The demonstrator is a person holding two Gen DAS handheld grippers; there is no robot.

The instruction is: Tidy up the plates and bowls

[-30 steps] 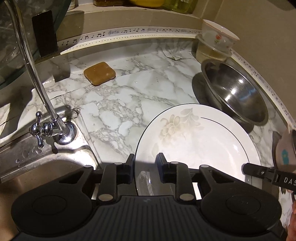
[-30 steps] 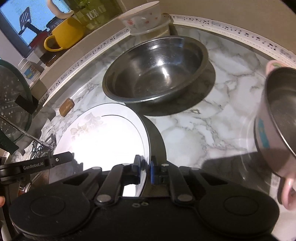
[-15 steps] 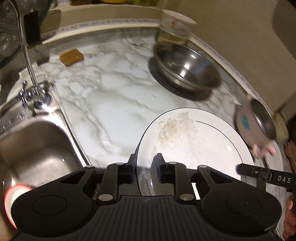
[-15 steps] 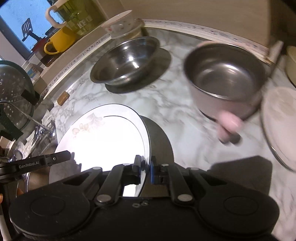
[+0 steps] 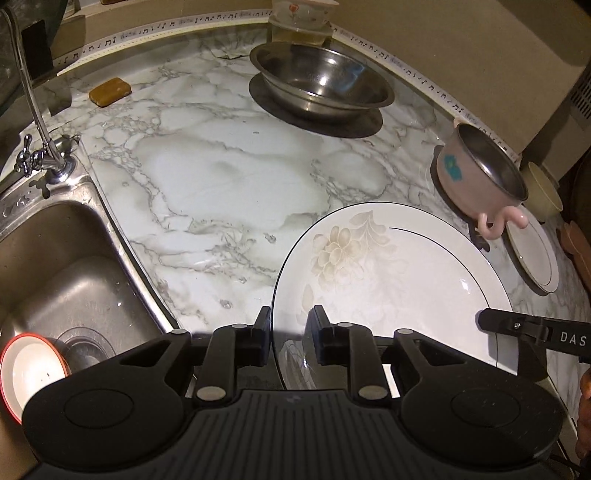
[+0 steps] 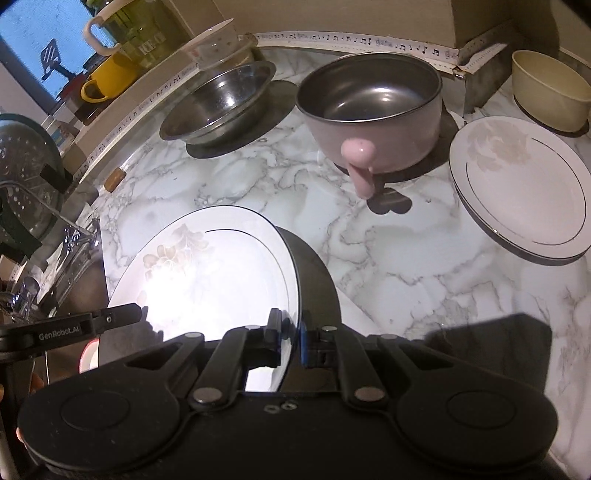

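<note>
A large white plate with a pale flower print (image 5: pixel 391 280) is held above the marble counter by both grippers. My left gripper (image 5: pixel 290 328) is shut on its left rim. My right gripper (image 6: pixel 291 334) is shut on its right rim; the plate also shows in the right wrist view (image 6: pixel 207 273). A second white flowered plate (image 6: pixel 521 188) lies flat on the counter to the right, also seen in the left wrist view (image 5: pixel 532 254). A pink pot with a steel inside (image 6: pixel 373 107) stands beside it. A wide steel bowl (image 5: pixel 317 81) sits at the back.
A steel sink (image 5: pixel 55 266) lies at the left with a red-rimmed white dish (image 5: pixel 29 373) in it and a tap (image 5: pixel 40 122) behind. A cream bowl (image 6: pixel 546 88) stands at far right. A soap bar (image 5: pixel 110 91) and a lidded glass bowl (image 5: pixel 299 18) sit by the wall.
Both grippers have carried the large plate back and rightward, away from the steel bowl. The pink pot and the second plate have come into view.
</note>
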